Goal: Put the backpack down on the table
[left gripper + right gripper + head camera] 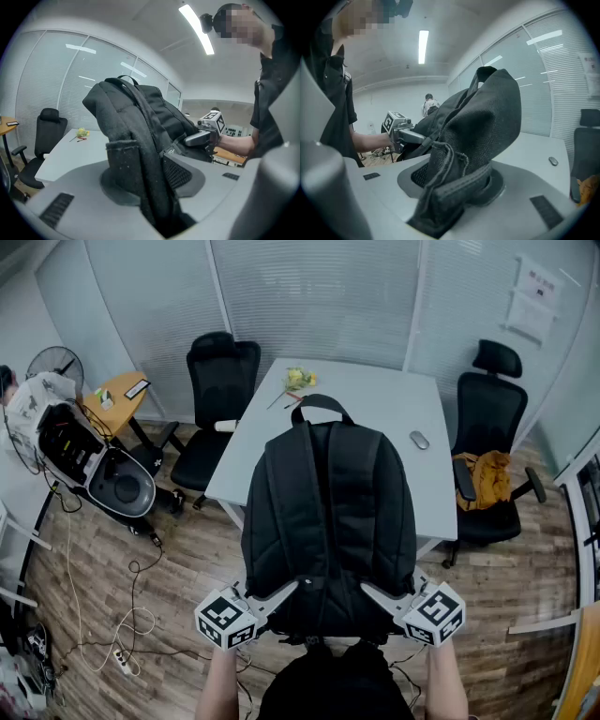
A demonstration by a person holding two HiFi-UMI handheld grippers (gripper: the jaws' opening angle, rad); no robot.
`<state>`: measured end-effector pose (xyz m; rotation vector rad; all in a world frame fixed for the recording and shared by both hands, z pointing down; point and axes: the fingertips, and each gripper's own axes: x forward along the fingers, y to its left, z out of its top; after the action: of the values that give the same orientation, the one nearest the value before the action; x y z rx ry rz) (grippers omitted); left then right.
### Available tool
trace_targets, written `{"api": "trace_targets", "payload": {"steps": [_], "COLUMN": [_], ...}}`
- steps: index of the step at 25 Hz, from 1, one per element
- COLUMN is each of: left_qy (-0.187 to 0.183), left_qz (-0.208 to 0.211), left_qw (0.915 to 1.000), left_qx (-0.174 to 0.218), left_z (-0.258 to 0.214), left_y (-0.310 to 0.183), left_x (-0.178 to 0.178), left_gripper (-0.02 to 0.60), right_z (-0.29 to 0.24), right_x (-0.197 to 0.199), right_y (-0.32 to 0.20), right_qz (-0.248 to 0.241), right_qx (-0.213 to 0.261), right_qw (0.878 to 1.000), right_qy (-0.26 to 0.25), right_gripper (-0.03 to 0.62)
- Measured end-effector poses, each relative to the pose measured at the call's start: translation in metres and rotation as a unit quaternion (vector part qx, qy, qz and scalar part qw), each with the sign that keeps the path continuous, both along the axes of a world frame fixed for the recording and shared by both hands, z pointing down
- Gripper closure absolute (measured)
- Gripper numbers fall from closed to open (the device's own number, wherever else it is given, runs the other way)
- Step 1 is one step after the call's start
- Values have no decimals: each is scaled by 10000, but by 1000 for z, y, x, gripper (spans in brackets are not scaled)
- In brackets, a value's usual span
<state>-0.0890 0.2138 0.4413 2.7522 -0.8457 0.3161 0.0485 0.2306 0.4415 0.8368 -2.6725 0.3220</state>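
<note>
Head cam: high up, steeply down over backpack (pixel 328 512), table (pixel 375 399). L cam: close, along own jaws, toward R gripper (pixel 185 139). R cam: same, toward L gripper (pixel 423 138). Shared by all three: backpack.

Pale grey, squarish worktop (pixel 375 399), ahead of both tools. Far ahead of the left tool (pixel 286 592), near the worktop's back edge: small yellow bundle (pixel 298 379), lying flat. Ahead of the right tool (pixel 373 592), toward the right-hand edge: grey mouse (pixel 419 440), well apart from the bundle.
</note>
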Motion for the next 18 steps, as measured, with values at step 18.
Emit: {"api": "trace_targets", "payload": {"steps": [18], "left_qy": [-19], "left_qz": [-169], "left_qw": [9998], "left_qx": [77], "left_z": [-1], "left_y": [6], "left_x": [-28], "left_gripper": [439], "right_z": [-1], "right_x": [-28], "right_y": [5], "right_qz": [-91], "right_qx": [83], "right_qw": [9998], "right_qy": [142], "right_gripper": [425]}}
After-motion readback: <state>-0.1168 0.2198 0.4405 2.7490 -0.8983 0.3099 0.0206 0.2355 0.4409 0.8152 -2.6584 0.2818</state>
